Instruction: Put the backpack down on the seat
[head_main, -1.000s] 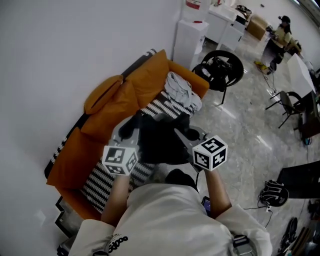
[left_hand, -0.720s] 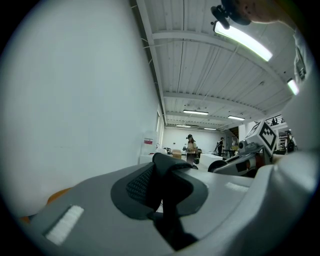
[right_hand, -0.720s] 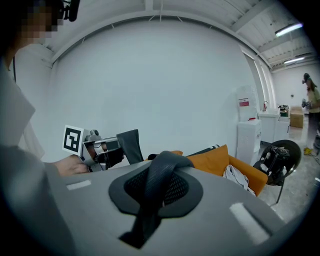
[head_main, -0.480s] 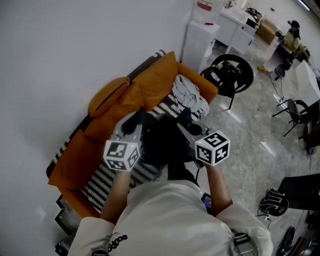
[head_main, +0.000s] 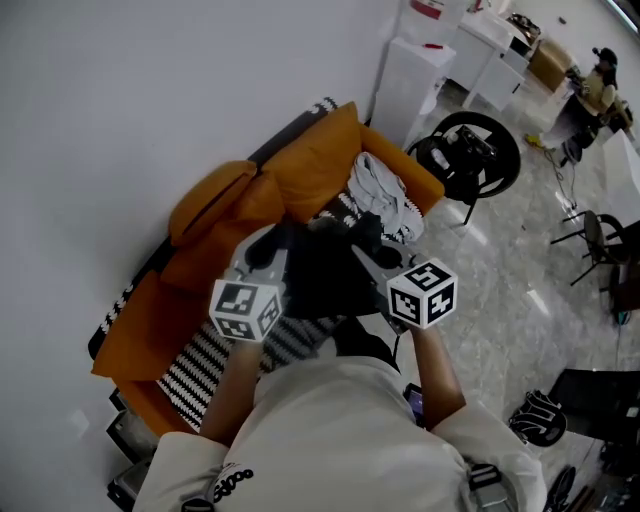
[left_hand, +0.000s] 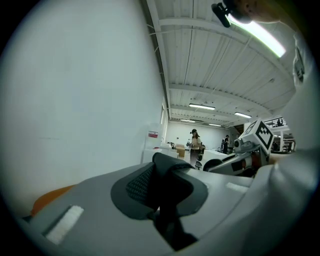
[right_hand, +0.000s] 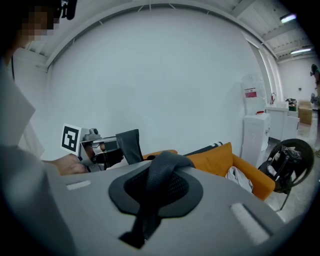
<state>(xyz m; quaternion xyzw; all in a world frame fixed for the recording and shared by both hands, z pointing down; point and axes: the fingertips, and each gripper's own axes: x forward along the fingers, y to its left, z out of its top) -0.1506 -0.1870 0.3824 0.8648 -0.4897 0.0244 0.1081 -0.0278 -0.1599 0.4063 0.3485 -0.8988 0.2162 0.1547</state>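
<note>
I hold a pair of tongs in each hand, and both are clamped on the black backpack (head_main: 320, 275), which hangs between them in front of my chest. My left tongs (left_hand: 166, 200) are nearly closed, their grey jaws pinching a dark padded strap (left_hand: 170, 165) that rises in a fold out of the gap. My right tongs (right_hand: 152, 200) are closed just as tight on a black mesh strap (right_hand: 162, 172) that loops up over the jaws. Seen from my head, the bag's dark bulk fills the space between the two marker cubes, the left tongs at its left edge and the right tongs at its right. Below it is an orange sofa (head_main: 300, 165) against a white wall. The backpack sits over the black-and-white striped seat (head_main: 205, 365); I cannot tell whether its underside touches it. A crumpled grey garment (head_main: 380, 190) lies on the sofa just beyond the bag, and an orange cushion (head_main: 205, 200) leans on the backrest to the left.
</note>
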